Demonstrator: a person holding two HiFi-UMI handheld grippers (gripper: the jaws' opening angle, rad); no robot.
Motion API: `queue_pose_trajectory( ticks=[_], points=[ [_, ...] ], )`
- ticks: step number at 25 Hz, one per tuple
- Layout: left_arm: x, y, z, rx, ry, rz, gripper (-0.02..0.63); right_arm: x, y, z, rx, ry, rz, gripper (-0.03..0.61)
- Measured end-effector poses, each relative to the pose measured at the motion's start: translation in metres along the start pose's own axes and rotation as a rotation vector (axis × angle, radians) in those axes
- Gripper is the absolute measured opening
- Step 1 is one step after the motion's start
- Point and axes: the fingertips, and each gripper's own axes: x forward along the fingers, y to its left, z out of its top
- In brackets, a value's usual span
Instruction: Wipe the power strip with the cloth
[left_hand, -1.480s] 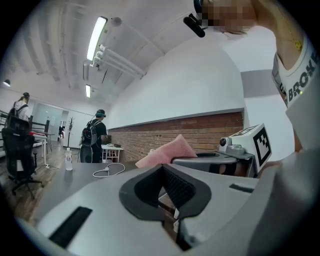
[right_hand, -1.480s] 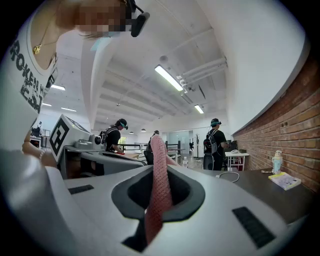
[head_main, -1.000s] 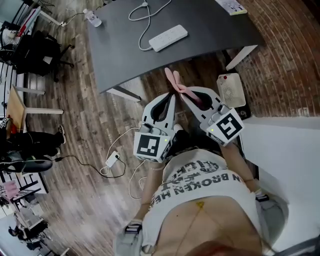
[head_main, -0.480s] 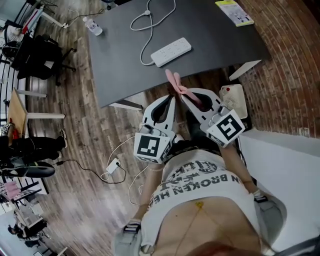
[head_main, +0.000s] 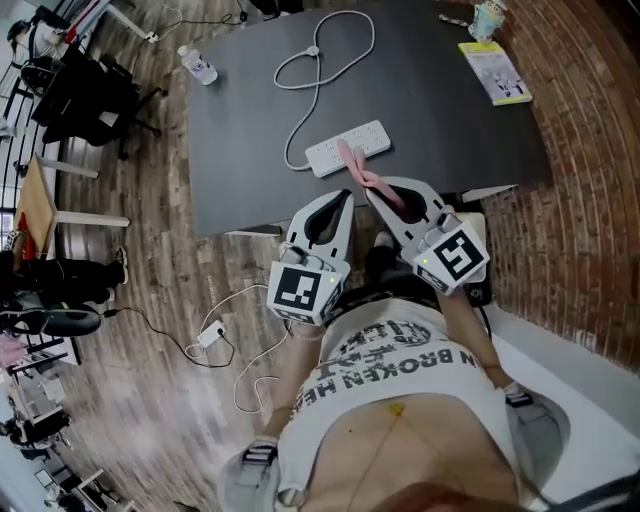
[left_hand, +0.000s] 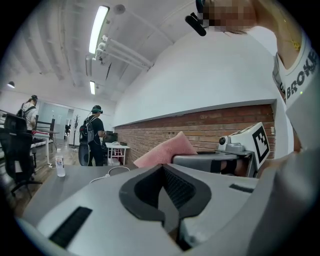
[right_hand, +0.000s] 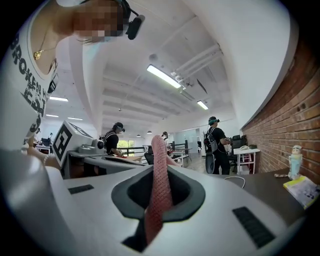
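Observation:
A white power strip (head_main: 348, 148) lies on the dark table (head_main: 250, 130), its white cable (head_main: 322, 62) looping toward the far side. My right gripper (head_main: 372, 190) is shut on a pink cloth (head_main: 356, 170), whose free end sticks out forward and overlaps the strip's near edge in the head view. In the right gripper view the cloth (right_hand: 159, 185) stands pinched between the jaws of the right gripper (right_hand: 157, 167). Beside it, my left gripper (head_main: 345, 198) is shut on nothing at the table's near edge. In its own view the left gripper (left_hand: 162, 167) sees the cloth (left_hand: 165, 150) at its right.
A water bottle (head_main: 198, 64) stands at the table's far left corner, and a yellow booklet (head_main: 495, 72) lies at the far right. Office chairs (head_main: 85, 90) and floor cables with an adapter (head_main: 210, 335) are at the left. A brick wall (head_main: 590, 180) runs along the right.
Both grippers have moved forward to the table. The power strip now lies just ahead of the cloth's tip. Both jaws stay as they were.

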Motion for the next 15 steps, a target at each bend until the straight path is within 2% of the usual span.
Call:
queue_pose_trajectory(
  ticks=[7, 15],
  points=[
    [0.053, 0.011, 0.005, -0.006, 0.007, 0.071, 0.008, 0.009, -0.055, -0.001, -0.01, 0.025, 0.059, 0.017],
    [0.07, 0.035, -0.001, -0.018, 0.034, 0.152, 0.008, 0.021, -0.083, -0.012, 0.007, 0.053, 0.083, 0.017]
  ],
)
